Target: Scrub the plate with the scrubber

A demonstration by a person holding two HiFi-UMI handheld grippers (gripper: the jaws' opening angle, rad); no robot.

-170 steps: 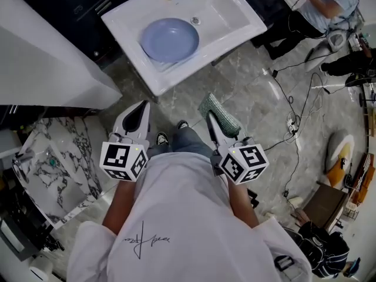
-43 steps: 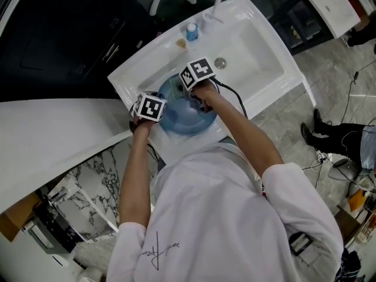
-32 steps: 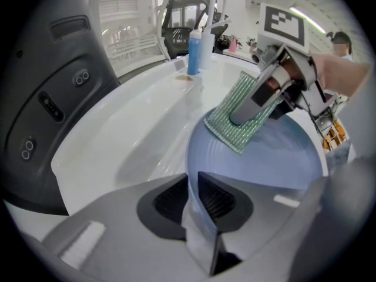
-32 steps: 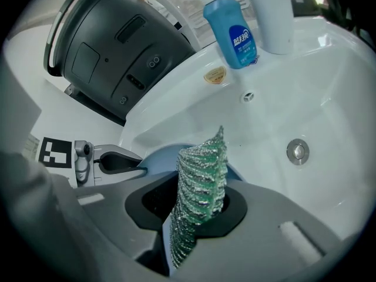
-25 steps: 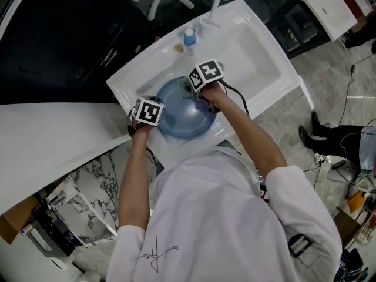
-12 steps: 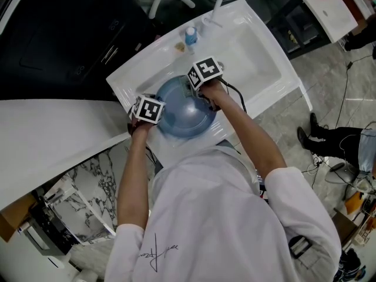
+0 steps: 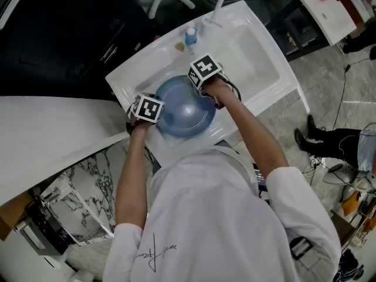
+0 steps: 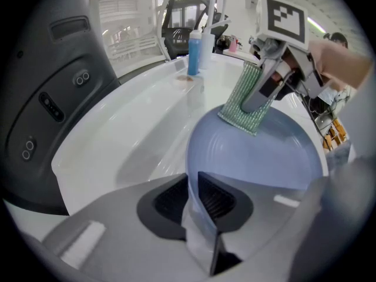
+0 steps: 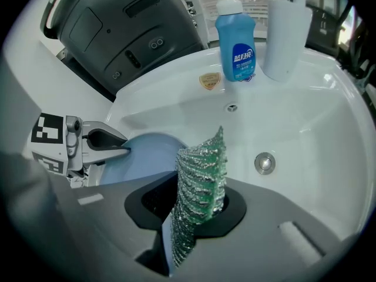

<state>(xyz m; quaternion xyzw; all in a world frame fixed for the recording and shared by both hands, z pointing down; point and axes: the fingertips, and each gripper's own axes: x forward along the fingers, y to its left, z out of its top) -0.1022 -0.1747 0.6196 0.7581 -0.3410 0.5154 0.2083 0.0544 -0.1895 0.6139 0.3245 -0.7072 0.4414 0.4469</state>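
A pale blue plate is held tilted over the left part of the white sink. My left gripper is shut on the plate's left rim. My right gripper is shut on a green scrubber, a mesh pad that stands up between its jaws. In the left gripper view the scrubber hangs from the right gripper and touches the plate's far upper part. In the right gripper view the plate and the left gripper show at the left.
A blue detergent bottle and a white faucet base stand on the sink's back ledge. The drain lies in the basin to the right. A dark appliance stands behind the sink. A white counter runs at the left.
The person walked from the floor to the sink; the left gripper took the plate's rim. Over the last second the right gripper with the scrubber shifted slightly along the plate's upper edge.
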